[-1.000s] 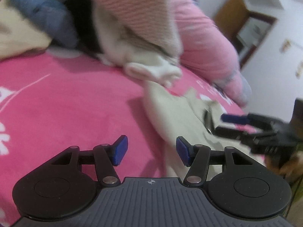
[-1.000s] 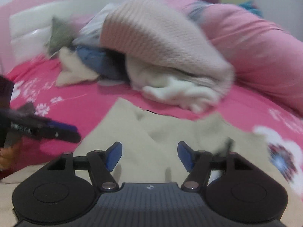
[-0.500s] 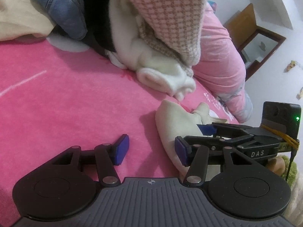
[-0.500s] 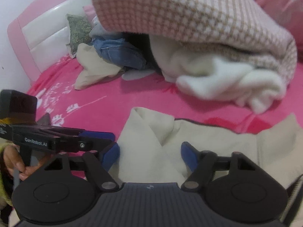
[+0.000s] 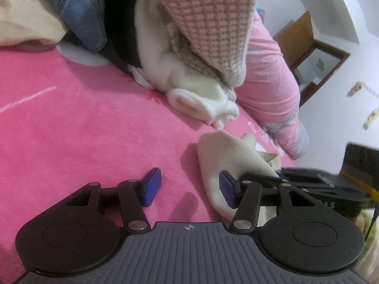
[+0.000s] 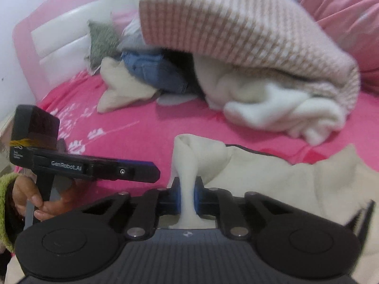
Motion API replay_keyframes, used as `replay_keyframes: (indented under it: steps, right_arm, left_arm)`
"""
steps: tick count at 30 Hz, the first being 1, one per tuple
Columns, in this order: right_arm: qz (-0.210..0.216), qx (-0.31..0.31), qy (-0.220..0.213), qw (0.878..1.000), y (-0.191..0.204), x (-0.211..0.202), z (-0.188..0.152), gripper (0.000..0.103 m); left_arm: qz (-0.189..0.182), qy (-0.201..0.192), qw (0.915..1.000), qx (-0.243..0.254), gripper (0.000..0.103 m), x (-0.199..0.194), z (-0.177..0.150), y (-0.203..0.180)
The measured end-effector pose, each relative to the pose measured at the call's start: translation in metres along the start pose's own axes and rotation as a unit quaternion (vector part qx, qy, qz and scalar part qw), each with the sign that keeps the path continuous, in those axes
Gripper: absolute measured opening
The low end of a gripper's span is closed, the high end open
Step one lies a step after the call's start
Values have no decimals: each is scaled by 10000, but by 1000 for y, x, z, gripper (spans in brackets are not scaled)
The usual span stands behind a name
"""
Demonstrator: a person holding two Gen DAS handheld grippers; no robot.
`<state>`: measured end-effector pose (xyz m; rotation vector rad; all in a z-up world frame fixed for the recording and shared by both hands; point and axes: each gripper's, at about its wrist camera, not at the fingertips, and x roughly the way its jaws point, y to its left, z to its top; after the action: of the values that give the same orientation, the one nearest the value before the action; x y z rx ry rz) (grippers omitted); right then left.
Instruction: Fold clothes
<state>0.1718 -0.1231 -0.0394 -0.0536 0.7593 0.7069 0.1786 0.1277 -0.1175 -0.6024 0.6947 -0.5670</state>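
On the pink bed [image 6: 146, 127], my right gripper [image 6: 187, 196] is closing, pads pinching a thin ridge of the cream garment [image 6: 296, 179]. My left gripper [image 5: 187, 187] gapes about halfway, w/ nothing held. Thin bite may slip if I pull; one-sided lift could bunch it.

Location: a home bedroom. Indicators: a bed with a pink floral sheet [image 6: 146, 127] and a padded pink-and-white headboard [image 6: 59, 40] at 10 o'clock; a heap of unfolded clothes [image 6: 248, 54] at 12 o'clock; a wooden-framed cabinet [image 5: 315, 54] against a white wall at 2 o'clock.
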Motion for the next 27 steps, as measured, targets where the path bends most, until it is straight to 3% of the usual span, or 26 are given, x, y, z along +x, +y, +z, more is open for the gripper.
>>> replay_keyframes:
  steps: [4,9,15,22,27]
  right_arm:
    - [-138,318,-169,9993,-6,-14,-7,10]
    - [-139,575,-352,9976,-9,-20,-12,10]
    - [-187,621,-464,9968,-8,-23,-16,12]
    - [-267,550,-499,9969,-5,-35,-21,14]
    - [-547,332,-587,9962,3,-44,-25,12]
  left_arm:
    - [-358,-56,9975,-611,57,-3,6,13]
    - [-956,220,9877,-1219,59,9,14,19]
    - [-1109,558,9850,-1200,59,40,18,9]
    - [-1571,826,9758,-1275,58,67,17,2]
    - [-1826,923,9694,-1356,58,74,13,4]
